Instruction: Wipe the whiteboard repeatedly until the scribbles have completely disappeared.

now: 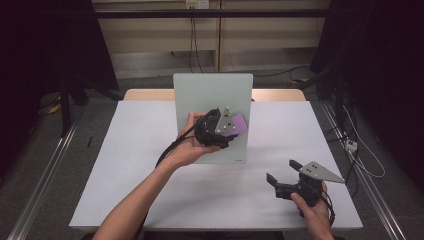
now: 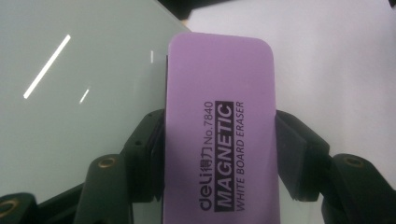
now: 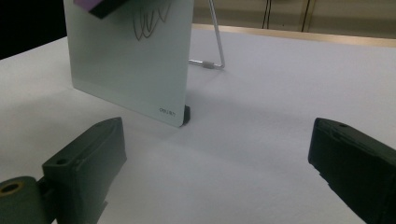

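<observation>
Landmark: small glass whiteboard (image 1: pixel 212 100), propped upright on a wire stand (image 3: pixel 215 42) in the middle of the white table (image 1: pixel 125 165).
Eraser: purple block (image 2: pixel 219 126), held flat against the board's face near its upper right part.
Left gripper (image 1: pixel 227 131): jaws clamped on the eraser's two long sides, in front of the board.
Right gripper (image 1: pixel 282 172): jaws wide apart and holding nothing, resting low on the table in front of the board and off to its right.
Ink: dark scribble (image 3: pixel 149 21) on the board's face, just beside the eraser.
Step in hand: wiping the scribble off, by my reading.
Doing it well: keep the eraser's felt face flat on the glass, press lightly so the board doesn't tip back on its stand, and sweep right across the scribble.
Risk: a hard push could slide or topple the board; the free gripper could steady its edge.
</observation>
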Demonstrator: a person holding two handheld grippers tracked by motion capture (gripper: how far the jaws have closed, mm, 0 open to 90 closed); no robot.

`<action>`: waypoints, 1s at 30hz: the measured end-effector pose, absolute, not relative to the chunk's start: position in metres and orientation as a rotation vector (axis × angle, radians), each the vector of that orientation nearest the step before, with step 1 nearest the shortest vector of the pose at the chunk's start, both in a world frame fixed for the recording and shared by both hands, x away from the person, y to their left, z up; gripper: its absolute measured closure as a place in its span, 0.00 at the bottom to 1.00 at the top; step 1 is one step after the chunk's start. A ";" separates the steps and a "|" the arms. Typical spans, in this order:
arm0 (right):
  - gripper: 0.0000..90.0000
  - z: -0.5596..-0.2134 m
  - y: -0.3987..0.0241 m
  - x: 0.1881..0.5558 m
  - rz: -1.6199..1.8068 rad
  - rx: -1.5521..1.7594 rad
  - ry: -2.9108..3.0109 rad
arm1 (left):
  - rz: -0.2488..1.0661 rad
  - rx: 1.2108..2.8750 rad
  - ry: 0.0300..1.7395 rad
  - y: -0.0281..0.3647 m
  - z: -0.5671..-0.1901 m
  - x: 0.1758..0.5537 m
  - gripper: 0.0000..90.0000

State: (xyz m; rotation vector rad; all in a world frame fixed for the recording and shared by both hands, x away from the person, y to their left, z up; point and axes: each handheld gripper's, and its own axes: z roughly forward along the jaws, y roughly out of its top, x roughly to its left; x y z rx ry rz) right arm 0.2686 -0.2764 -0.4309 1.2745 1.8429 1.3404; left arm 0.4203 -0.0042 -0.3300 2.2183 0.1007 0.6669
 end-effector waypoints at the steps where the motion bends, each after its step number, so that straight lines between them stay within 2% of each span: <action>1: 0.04 -0.431 -0.276 0.269 1.341 1.275 1.843 | 0.670 2.199 0.114 -0.003 -0.326 0.422 0.45; 8: 0.04 -0.431 -0.276 0.269 1.343 1.280 1.841 | 0.687 2.214 0.092 -0.005 -0.328 0.421 0.45; 20: 0.04 -0.431 -0.276 0.268 1.343 1.275 1.844 | 0.586 2.366 -0.032 -0.023 -0.391 0.396 0.45; 27: 0.04 -0.431 -0.276 0.268 1.342 1.275 1.845 | 0.575 2.403 -0.036 -0.015 -0.392 0.396 0.45; 30: 0.04 -0.431 -0.276 0.269 1.341 1.277 1.842 | 0.565 2.360 0.014 -0.012 -0.385 0.400 0.45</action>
